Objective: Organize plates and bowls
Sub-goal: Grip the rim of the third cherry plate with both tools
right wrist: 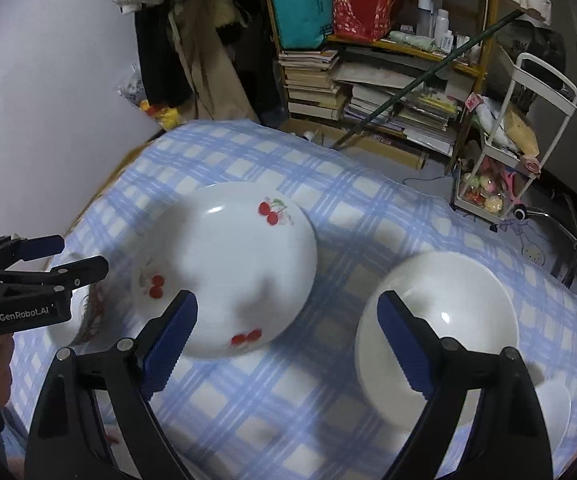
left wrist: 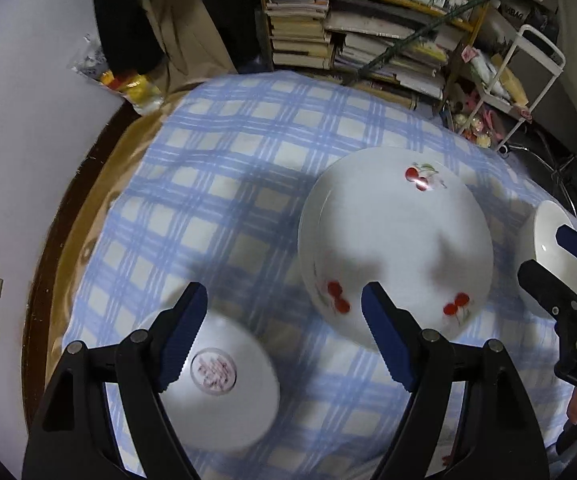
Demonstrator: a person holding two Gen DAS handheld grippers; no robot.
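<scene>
Instructor: Crockery spread on a surface (left wrist: 224, 168) under a blue checked cloth. Centre: cherry-printed plate (left wrist: 396, 240), seemingly two stacked, since a second rim shows at its left edge. Where are the tools?

Student: Left tool (left wrist: 284, 336) hangs above the cloth between a white bowl with a red seal mark (left wrist: 224, 376) and the cherry plate. Its jaws stand wide apart with nothing between the pads. Right tool (right wrist: 288, 344) is likewise spread wide and empty, over bare cloth between the cherry plate (right wrist: 224, 268) and a plain white bowl (right wrist: 448, 320).

Instructor: Which step does this represent?

Student: Judging from the layout, a pause between placements: both tools free, neither touching a dish. Sorting looks partly done, with plates gathered at the centre and bowls lying separately at either side.

Instructor: Note the smaller white dish (right wrist: 552, 404) beside the plain bowl, largely hidden behind the right tool's finger. What does the next move call for?

Student: Probably choosing one bowl and closing over its rim. For the left tool, the seal-marked bowl lies just under its left finger; a slight shift would bring the rim between the pads. The bowl walls are smooth and glazed, so a grip well over the rim seems advisable.

Instructor: And the risk?

Student: Clipping the cherry plate, which lies near both tools.
</scene>
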